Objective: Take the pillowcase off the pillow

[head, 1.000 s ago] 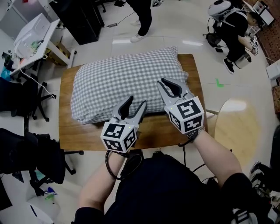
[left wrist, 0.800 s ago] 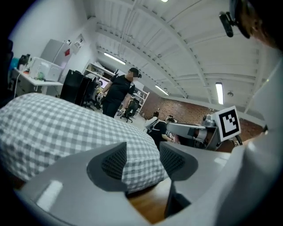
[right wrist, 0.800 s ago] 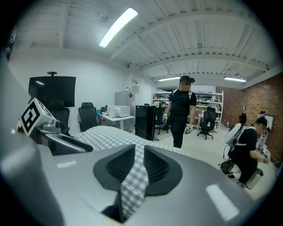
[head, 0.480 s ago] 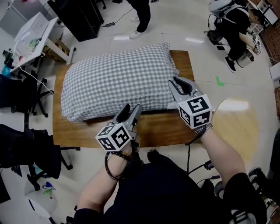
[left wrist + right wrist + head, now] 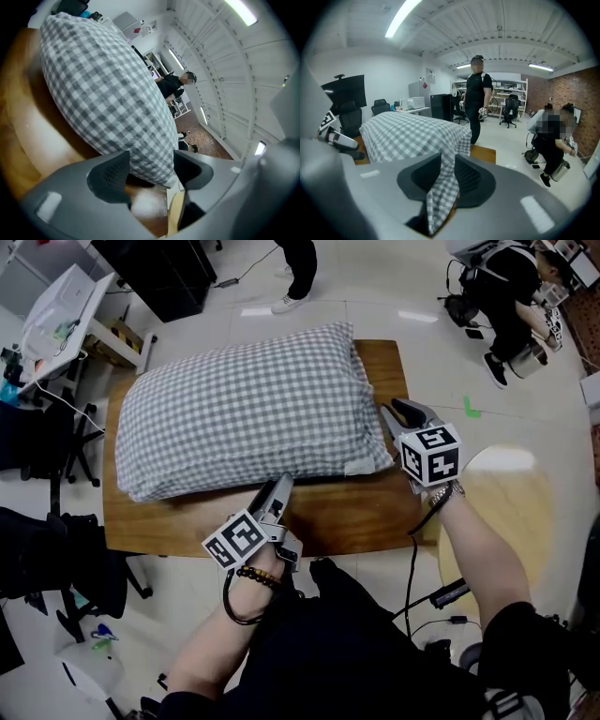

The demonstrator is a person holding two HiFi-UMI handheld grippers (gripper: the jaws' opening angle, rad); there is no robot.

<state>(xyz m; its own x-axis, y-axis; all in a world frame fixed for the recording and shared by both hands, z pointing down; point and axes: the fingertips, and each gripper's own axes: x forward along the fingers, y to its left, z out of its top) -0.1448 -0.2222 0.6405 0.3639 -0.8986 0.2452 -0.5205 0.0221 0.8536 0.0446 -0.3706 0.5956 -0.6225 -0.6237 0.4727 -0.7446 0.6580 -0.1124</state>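
Note:
A pillow in a grey-and-white checked pillowcase point(image 5: 244, 399) lies on the wooden table point(image 5: 337, 512). My left gripper point(image 5: 279, 487) lies on its side at the pillow's front edge. In the left gripper view its jaws point(image 5: 151, 161) are opening, and the bulging checked edge point(image 5: 103, 89) sits just beyond and between them, unpinched. My right gripper point(image 5: 392, 412) is at the pillow's front right corner. In the right gripper view a fold of the pillowcase point(image 5: 440, 187) hangs pinched between the narrow jaws point(image 5: 447, 168), which are starting to open.
A round wooden table point(image 5: 506, 512) stands to the right of my right arm. Office chairs point(image 5: 37, 437) and a white desk point(image 5: 66, 315) crowd the left side. One person point(image 5: 477, 98) stands beyond the table and another sits point(image 5: 506, 296) at the far right.
My left gripper has dropped to the pillow's front edge and turned on its side. My right gripper has moved right to the pillow's front right corner.

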